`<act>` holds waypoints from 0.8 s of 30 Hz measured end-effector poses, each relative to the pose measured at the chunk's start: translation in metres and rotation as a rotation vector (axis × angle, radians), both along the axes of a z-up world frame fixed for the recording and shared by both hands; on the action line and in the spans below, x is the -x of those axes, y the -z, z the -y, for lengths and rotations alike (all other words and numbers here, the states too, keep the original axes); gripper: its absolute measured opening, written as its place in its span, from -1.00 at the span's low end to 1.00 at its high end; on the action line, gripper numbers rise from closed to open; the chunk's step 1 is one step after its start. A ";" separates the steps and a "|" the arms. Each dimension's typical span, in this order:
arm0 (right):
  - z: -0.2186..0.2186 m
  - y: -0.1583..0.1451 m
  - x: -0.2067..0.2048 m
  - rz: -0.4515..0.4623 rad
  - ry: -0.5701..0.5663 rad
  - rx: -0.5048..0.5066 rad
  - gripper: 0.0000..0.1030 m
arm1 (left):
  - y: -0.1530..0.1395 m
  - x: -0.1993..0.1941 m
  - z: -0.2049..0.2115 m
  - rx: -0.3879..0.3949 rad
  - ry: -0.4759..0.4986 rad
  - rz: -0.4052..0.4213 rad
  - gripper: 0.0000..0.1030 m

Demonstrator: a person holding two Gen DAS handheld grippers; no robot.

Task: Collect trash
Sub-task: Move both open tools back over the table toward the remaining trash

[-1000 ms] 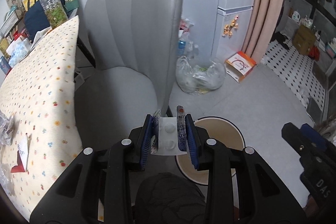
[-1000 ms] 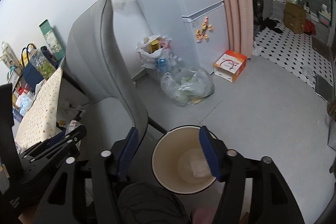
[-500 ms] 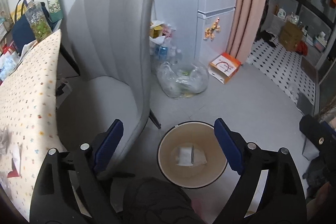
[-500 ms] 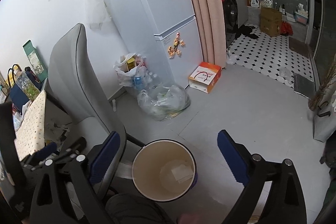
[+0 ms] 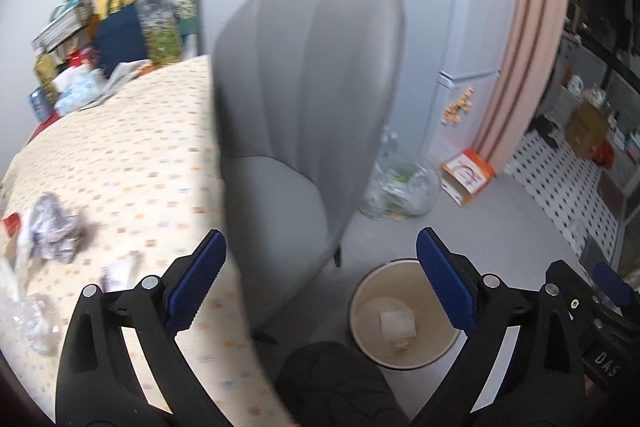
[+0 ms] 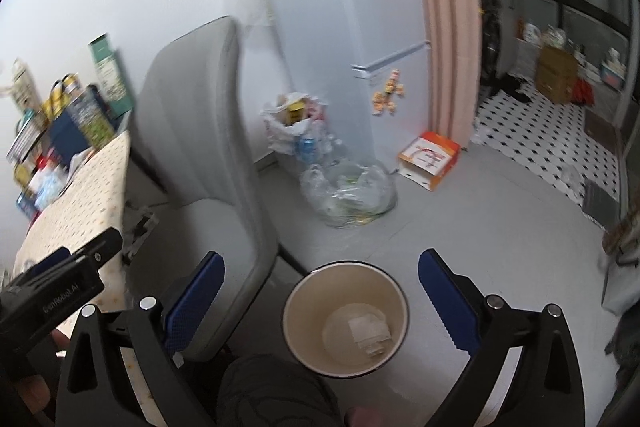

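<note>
while both my tools hang in the air with nothing in them, the fingers of my left gripper [image 5: 321, 281] are spread wide, and the fingers of my right gripper [image 6: 321, 301] are spread wide too. between the right fingers i look straight down into the trash bin [image 6: 346, 319], which stands on the grey floor just beside the grey chair [image 6: 208, 163]; a white piece of trash [image 6: 370, 333] lies on its bottom. in the left view the same bin [image 5: 404, 315] is low and to the right, and the counter [image 5: 132, 163] with the dotted cloth is on the left.

more trash waits there: a crumpled wrapper [image 5: 54, 229] and a small paper scrap [image 5: 120, 271] near my left fingers.

i judge the risks like this. the left view is blurred, so a fast reach may close beside the wrapper, or pinch the cloth and drag it. crumpled foil is light and may slip out over the chair seat before the bin. the chair back stands between counter and bin, so i could knock it.

writing: "das" on the right tool [image 5: 606, 363], and what seems "genrobot.ai" on the left tool [image 6: 60, 301]. box labels are too small to read.
</note>
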State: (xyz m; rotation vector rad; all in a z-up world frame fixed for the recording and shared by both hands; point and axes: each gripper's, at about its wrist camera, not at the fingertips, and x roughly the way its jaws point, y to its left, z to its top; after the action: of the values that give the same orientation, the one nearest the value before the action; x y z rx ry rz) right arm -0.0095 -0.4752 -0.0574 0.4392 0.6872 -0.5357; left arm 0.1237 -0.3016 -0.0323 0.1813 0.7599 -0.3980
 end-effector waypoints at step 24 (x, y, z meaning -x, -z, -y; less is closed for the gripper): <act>-0.167 -0.040 -0.055 0.005 -0.388 0.098 0.85 | -0.030 0.002 -0.218 0.120 -0.379 0.096 0.86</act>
State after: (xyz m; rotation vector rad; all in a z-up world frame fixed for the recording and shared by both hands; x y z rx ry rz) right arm 0.0454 -0.3080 -0.0179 0.2071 0.7171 -0.2003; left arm 0.1212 -0.0837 -0.0022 -0.0568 0.6564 -0.0737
